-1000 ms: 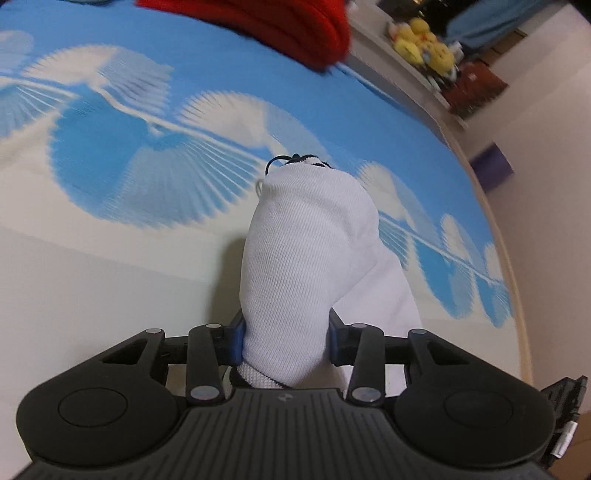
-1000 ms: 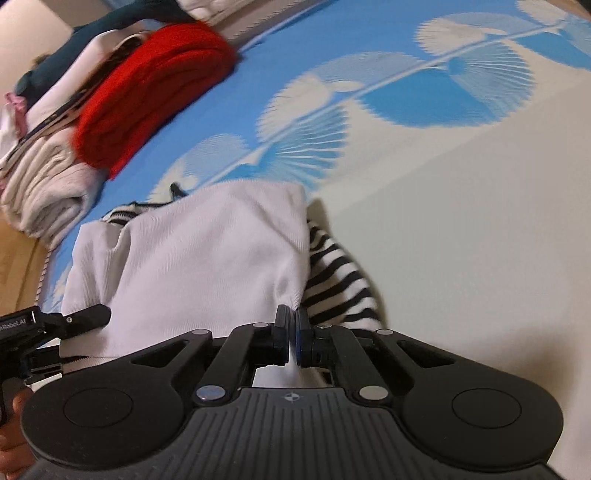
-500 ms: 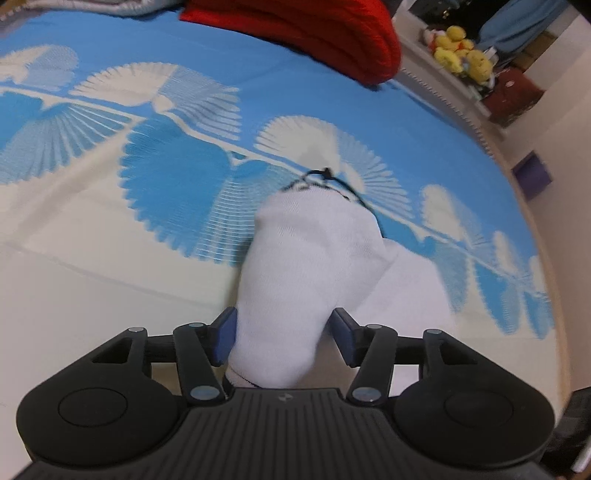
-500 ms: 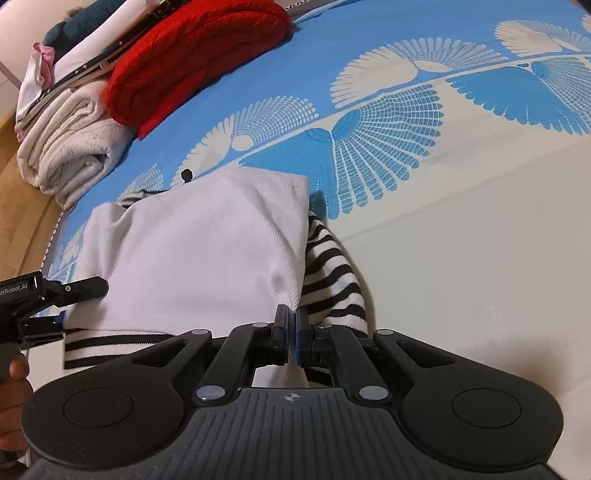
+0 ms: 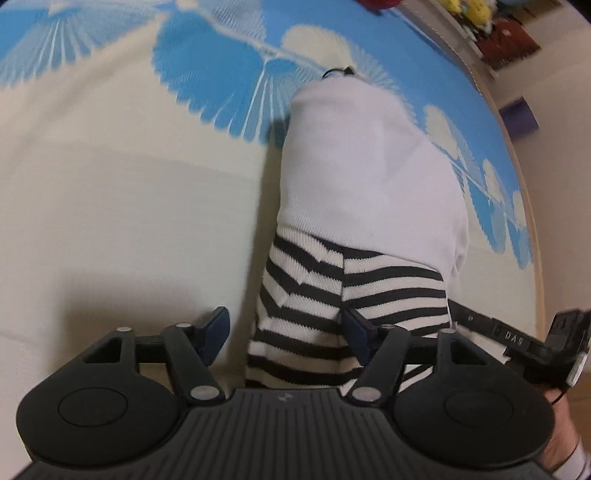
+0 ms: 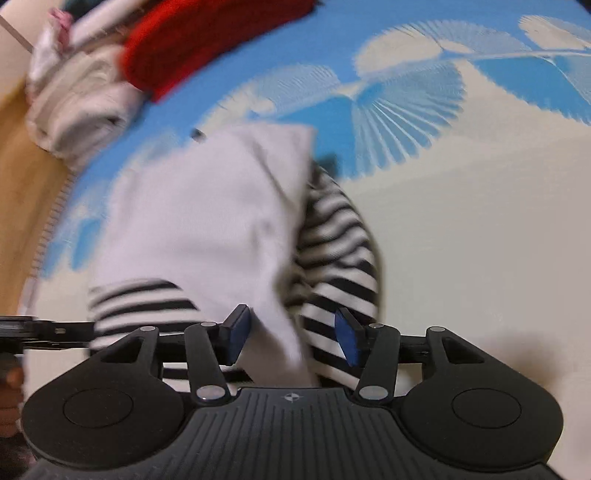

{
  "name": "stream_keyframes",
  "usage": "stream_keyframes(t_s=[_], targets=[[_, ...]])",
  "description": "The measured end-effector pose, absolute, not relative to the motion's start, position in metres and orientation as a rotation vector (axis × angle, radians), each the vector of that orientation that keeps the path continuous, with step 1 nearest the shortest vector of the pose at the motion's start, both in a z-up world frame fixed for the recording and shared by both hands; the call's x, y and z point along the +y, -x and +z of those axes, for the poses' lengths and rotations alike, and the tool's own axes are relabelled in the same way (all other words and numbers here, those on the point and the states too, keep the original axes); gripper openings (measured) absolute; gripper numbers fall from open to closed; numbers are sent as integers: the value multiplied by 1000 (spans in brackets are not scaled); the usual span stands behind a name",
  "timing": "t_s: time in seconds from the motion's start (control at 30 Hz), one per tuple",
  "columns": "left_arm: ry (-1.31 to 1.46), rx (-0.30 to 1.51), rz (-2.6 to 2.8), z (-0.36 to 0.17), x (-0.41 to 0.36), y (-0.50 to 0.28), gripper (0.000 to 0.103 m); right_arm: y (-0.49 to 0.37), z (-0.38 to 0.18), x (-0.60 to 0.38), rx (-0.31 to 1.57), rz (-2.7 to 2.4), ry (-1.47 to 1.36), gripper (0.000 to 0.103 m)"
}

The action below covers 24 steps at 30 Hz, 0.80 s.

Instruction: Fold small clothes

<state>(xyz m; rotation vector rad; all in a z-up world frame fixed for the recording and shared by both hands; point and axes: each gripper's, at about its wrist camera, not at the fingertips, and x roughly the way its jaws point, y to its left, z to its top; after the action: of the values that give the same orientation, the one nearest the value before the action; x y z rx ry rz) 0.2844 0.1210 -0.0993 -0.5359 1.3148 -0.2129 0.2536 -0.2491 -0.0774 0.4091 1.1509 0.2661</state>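
A small garment with a white body (image 5: 365, 173) and black-and-white striped parts (image 5: 314, 295) lies folded on the blue and cream bed cover (image 5: 110, 206). My left gripper (image 5: 286, 334) is open, its jaws wide on either side of the striped end. My right gripper (image 6: 291, 334) is open too, its jaws either side of the white edge (image 6: 207, 221) and a striped sleeve (image 6: 336, 254). The right wrist view is blurred. The right gripper's finger (image 5: 491, 326) shows at the right of the left wrist view.
A red knit (image 6: 207, 40) and folded pale clothes (image 6: 74, 99) are stacked at the far left of the bed in the right wrist view. The bed's wooden edge (image 6: 22, 177) runs beside them. Yellow toys (image 5: 465, 11) sit on a shelf beyond the bed.
Both grippers have opened and let go of the garment. The left one has drawn back, so the striped end now shows between its jaws. The right view has swung and blurred.
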Motion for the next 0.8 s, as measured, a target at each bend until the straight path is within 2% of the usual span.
stream_keyframes(t_s=[0.07,0.13,0.17,0.2,0.37,0.47,0.53,0.57,0.6,0.63,0.67,0.73,0.8], targets=[[568,1319,-210,-105,115,-283,54,-254,-76,-253,1149,250,-441,52],[573,1292,-238,-101,111,-284,49,-253,-70,-257,1109,229,-447,38],[603,1287,-246,-100,112,-285,46,-252,-64,-260,1080,219,-447,18],[626,1284,-247,-100,115,-285,46,-251,-60,-264,1053,222,-456,4],[495,1284,-212,-85,113,-280,50,-249,-52,-271,1025,218,-421,3],[446,1197,-246,-55,111,-271,49,-246,-36,-275,947,290,-460,7],[419,1160,-304,-46,107,-262,51,-241,-29,-272,910,348,-454,16],[404,1178,-314,-51,105,-260,51,-240,-30,-268,922,367,-434,29],[356,1222,-293,-60,100,-259,50,-240,-35,-264,962,380,-412,37],[290,1259,-267,-69,94,-257,53,-241,-44,-259,1028,399,-390,37],[234,1274,-257,-75,87,-255,54,-241,-58,-252,1112,421,-364,36],[174,1254,-248,-73,78,-250,54,-236,-66,-244,1153,427,-293,0],[179,1228,-211,-64,75,-244,53,-231,-58,-243,1115,421,-230,0]])
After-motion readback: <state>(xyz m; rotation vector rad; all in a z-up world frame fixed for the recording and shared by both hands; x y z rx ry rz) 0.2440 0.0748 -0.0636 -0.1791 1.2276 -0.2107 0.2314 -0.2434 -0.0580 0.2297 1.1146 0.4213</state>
